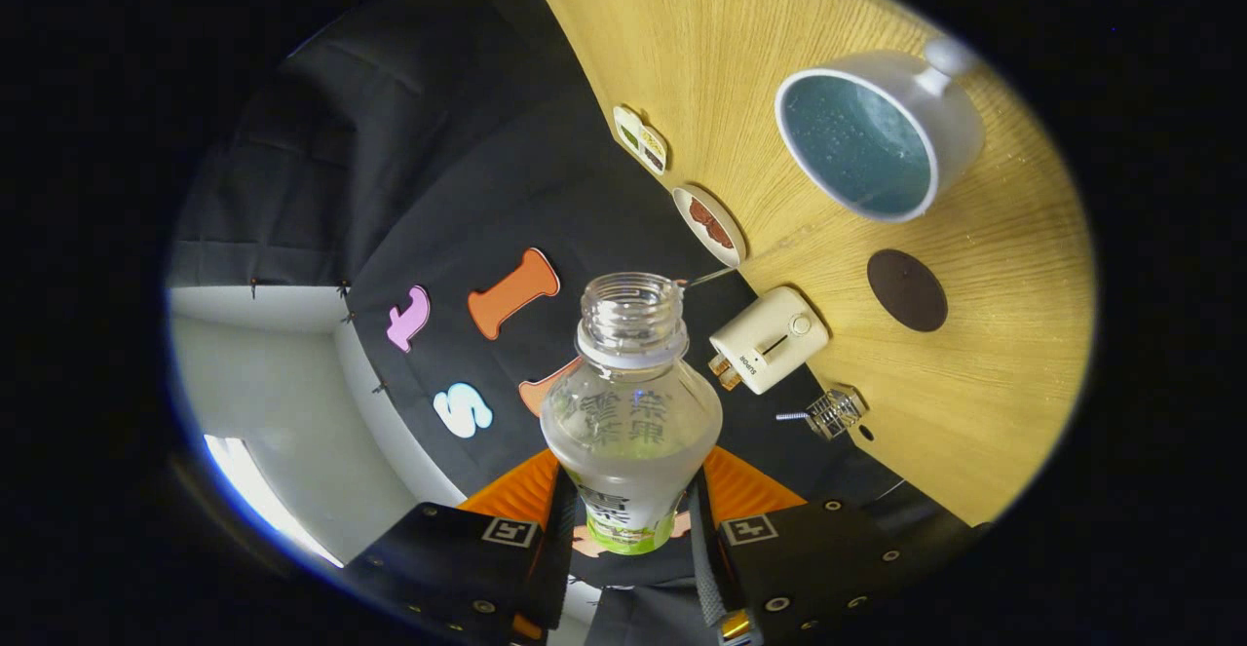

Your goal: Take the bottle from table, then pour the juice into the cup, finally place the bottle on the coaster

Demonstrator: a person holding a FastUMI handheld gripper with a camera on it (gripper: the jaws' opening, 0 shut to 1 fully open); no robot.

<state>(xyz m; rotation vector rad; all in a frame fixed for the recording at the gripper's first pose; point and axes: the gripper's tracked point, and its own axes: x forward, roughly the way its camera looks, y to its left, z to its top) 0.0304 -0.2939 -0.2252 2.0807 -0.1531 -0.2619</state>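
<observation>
Gripper (pixel 628 519) clamped on the bottle (pixel 631 402), both fingers pressing its lower body; bottle uncapped, lifted and tilted, mouth aimed off the table (pixel 974 412), short of the cup (pixel 877 134); coaster (pixel 907 289) lies nearer. Clear thin plastic, looks nearly empty, so likely light, squashy, slick; hold at mid-body, firm not crushing.

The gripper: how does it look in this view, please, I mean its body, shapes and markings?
The gripper has two blocky black bodies, one per finger. Each carries a square white tag with a black pattern on its upper face, and small round screws dot the black plates. Orange wedge-shaped parts rise behind them. A small brass-coloured part sits at the base of one block.
</observation>
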